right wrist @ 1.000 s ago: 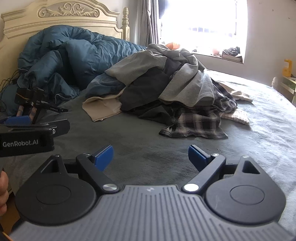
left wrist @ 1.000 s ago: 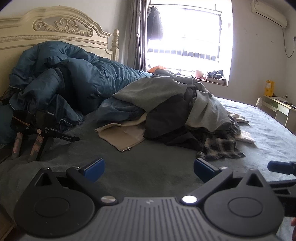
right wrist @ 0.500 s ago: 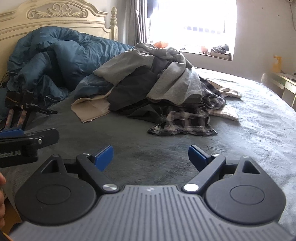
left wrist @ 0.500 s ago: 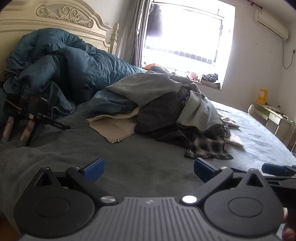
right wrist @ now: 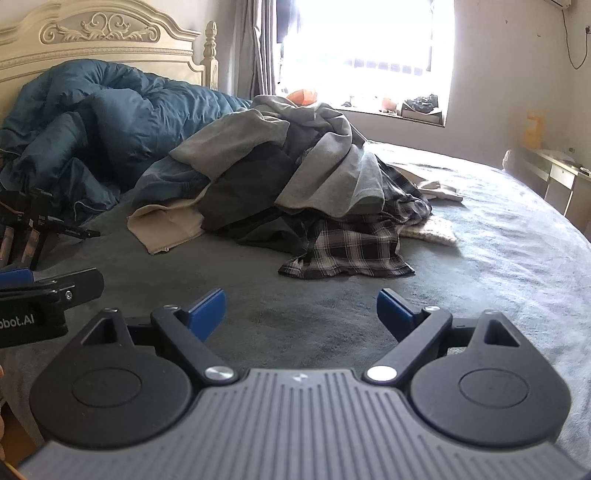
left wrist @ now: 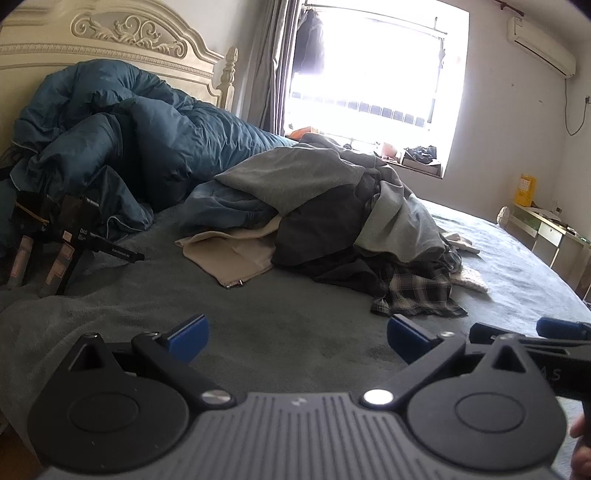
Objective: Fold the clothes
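Clothes lay heaped in a pile (left wrist: 332, 218) near the middle of the bed (left wrist: 258, 332), unfolded, in both views; a grey garment (right wrist: 328, 184) draped over the top, a dark one (right wrist: 243, 188) under it, a plaid shirt (right wrist: 347, 251) spilling out at the near edge, a beige piece (right wrist: 166, 225) flat at the left side. Behind the pile a blue duvet (left wrist: 122, 147) bunched against the carved headboard (left wrist: 129, 33). Only the left wrist view took in the air conditioner (left wrist: 539, 48) high on the wall and the yellow box (left wrist: 526, 188) on the side table by the far wall; it also caught a fingertip of the person at its lower right corner. Only the right wrist view showed the plaid shirt spread whole and the pale knitted piece (right wrist: 428, 229) beside it clearly. A black stand (left wrist: 70, 240) stood on the bed at the left, seen from both.

The left gripper (left wrist: 295, 338) hovered low over bare bed cover, pointing slightly downward toward the pile, its blue pads spread wide with nothing between them; the right gripper (right wrist: 301, 310) was held the same way just beside it, also spread wide and empty. Each showed at the edge of the other's view; both were well short of the clothes.
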Motion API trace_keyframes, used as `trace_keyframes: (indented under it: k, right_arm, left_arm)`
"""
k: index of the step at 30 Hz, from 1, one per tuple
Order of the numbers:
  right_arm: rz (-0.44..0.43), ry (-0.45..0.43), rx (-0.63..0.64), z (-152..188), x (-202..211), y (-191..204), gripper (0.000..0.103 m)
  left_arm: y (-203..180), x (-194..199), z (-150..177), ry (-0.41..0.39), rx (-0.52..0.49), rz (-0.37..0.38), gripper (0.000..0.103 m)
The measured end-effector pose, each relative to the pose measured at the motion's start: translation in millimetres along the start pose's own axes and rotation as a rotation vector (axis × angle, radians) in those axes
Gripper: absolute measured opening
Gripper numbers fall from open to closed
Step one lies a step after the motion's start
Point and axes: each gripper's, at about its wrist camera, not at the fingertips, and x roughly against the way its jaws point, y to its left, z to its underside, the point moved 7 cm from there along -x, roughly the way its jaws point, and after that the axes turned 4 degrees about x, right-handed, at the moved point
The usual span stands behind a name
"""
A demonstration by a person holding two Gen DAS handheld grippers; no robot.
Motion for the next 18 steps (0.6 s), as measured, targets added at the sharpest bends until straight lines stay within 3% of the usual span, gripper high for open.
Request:
trace_keyframes:
  k: [18]
  right_arm:
    - [0.008,-0.010,0.026,-11.3,-5.6,2.1,0.090]
  left_arm:
    - [0.8,-8.8,-13.7,-0.002,0.009,-0.001,0.103]
